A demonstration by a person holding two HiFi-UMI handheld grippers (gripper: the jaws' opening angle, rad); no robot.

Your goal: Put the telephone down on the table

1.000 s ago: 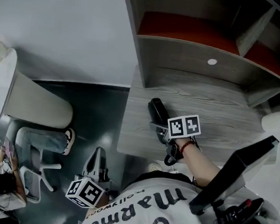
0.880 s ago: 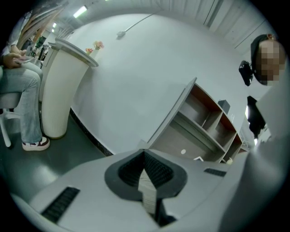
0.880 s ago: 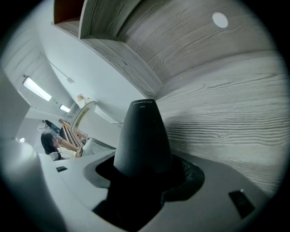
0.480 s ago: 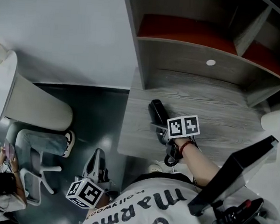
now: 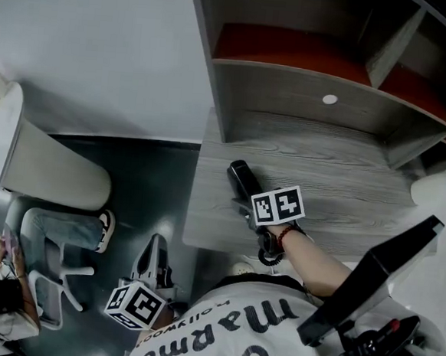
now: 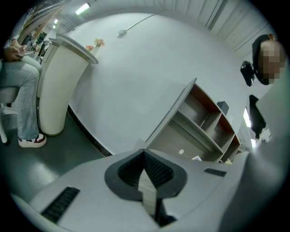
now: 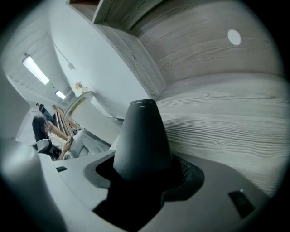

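My right gripper [image 5: 247, 204] is shut on a black telephone handset [image 5: 239, 178], which it holds over the left front part of the grey wooden table [image 5: 345, 183]. A coiled cord [image 5: 269, 251] hangs below the wrist. In the right gripper view the telephone [image 7: 141, 136] sticks out from between the jaws of my right gripper [image 7: 146, 174], its tip pointing past the table [image 7: 222, 122] towards the left edge. I cannot tell whether it touches the tabletop. My left gripper [image 5: 155, 245] hangs low beside the table over the dark floor. In its own view, the pads of my left gripper [image 6: 145, 174] meet with nothing between them.
A wooden shelf unit [image 5: 315, 81] with red-backed compartments stands at the back of the table. A black angled stand [image 5: 369, 277] rises at the right. A white round counter [image 5: 25, 158] and a seated person's legs [image 5: 73, 225] are on the left.
My right gripper has rolled slightly with the telephone still in it, and its marker cube sits a little further left in the head view. The left gripper has kept still.
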